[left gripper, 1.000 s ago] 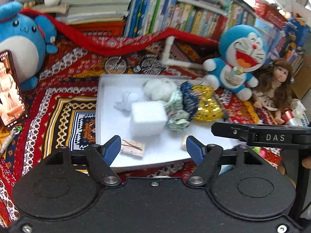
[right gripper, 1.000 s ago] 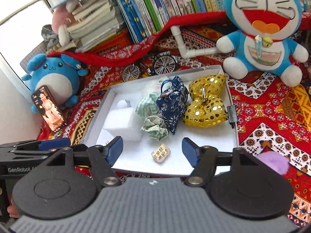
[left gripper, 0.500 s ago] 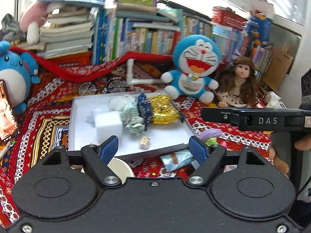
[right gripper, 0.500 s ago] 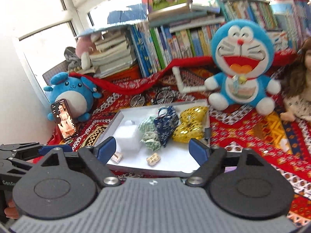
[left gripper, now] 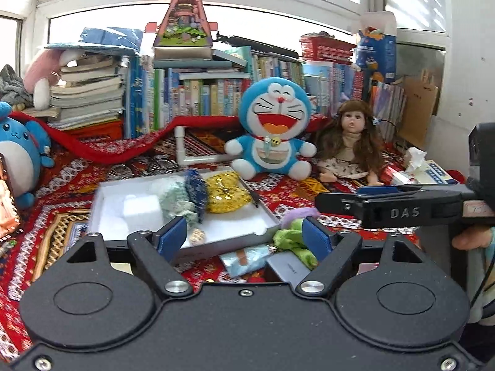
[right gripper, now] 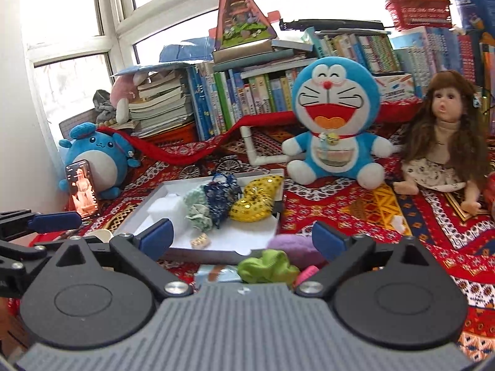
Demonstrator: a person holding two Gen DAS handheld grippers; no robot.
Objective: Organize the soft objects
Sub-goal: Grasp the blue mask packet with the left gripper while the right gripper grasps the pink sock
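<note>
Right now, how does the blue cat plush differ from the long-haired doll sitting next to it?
The blue cat plush is stuffed fabric in blue and white with a wide open red mouth; the doll has a hard, skin-toned face with a small pursed mouth. The plush has a bare round head and a bell at its neck; the doll has long brown curly hair and a patterned dress. Both sit upright on the red patterned cloth in front of the books, facing the cameras.
</note>
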